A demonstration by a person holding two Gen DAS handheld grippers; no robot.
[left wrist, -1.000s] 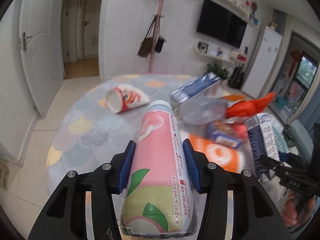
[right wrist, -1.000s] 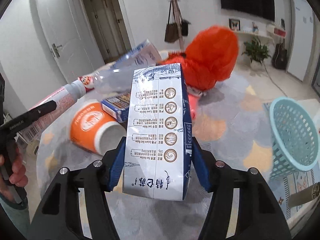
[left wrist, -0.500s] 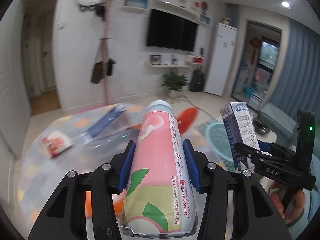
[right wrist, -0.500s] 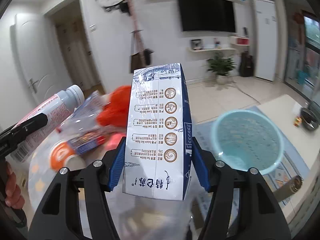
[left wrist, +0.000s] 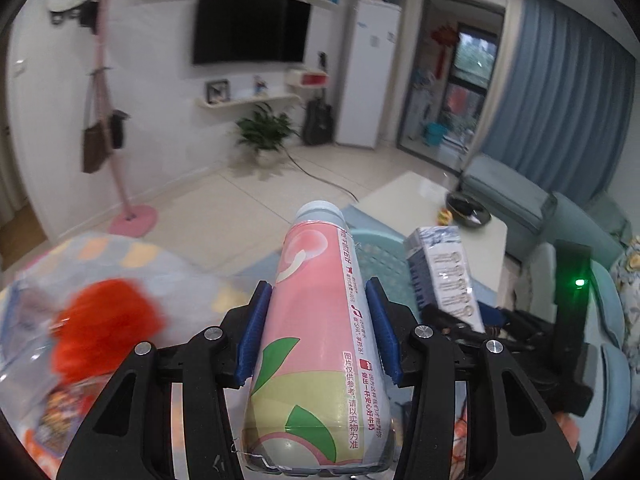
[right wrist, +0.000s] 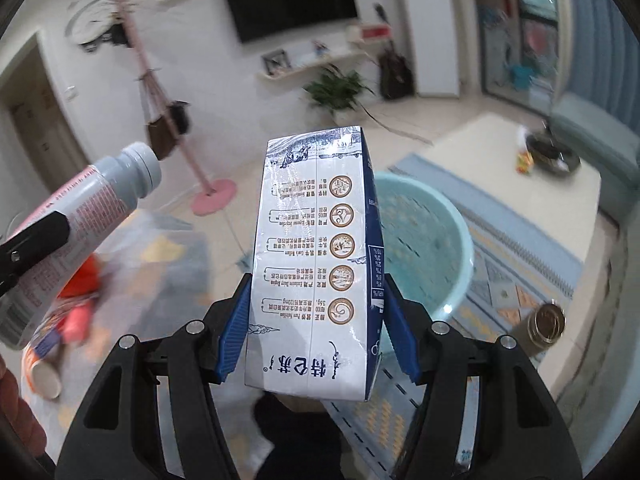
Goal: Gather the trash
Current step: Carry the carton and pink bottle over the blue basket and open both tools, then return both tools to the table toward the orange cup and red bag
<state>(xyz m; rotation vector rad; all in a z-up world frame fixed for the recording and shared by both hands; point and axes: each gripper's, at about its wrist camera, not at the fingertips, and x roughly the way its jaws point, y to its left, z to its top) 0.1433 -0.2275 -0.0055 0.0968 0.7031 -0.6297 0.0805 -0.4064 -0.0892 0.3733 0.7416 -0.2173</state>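
Both claws loaded, bin ahead.
The left claw [left wrist: 318, 332] is clamped on a pink bottle [left wrist: 316, 344]; the right claw [right wrist: 316, 320] is clamped on a blue-and-white carton [right wrist: 316, 264]. Both items are held in the air near a teal basket [right wrist: 432, 248] standing on the rug [right wrist: 520, 240]. An orange bag [left wrist: 108, 320] and a paper cup [right wrist: 42, 372] lie on the table [left wrist: 132, 256].

Home living room: wall television [left wrist: 250, 26], sofa [left wrist: 516, 196], coat stand [left wrist: 106, 92].
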